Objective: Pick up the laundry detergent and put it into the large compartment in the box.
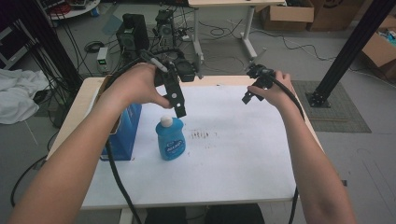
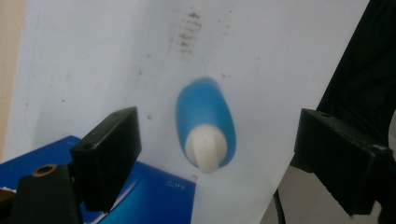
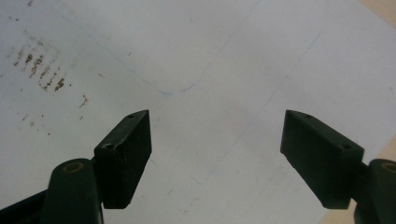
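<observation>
White paper covers the desk (image 1: 243, 154), and one blue bottle (image 1: 170, 138) with a white cap stands upright at the centre left of the high view, just beside one blue box (image 1: 125, 135) at the left edge. Left tongs (image 1: 180, 111) hang just above the cap with jaws wide apart, so I judge the grasp is not yet done and everything is left. Right tongs (image 1: 247, 97), also apart, hold nothing at the upper right.

Soft even light, faint shadows, gripper views blurred up close
</observation>
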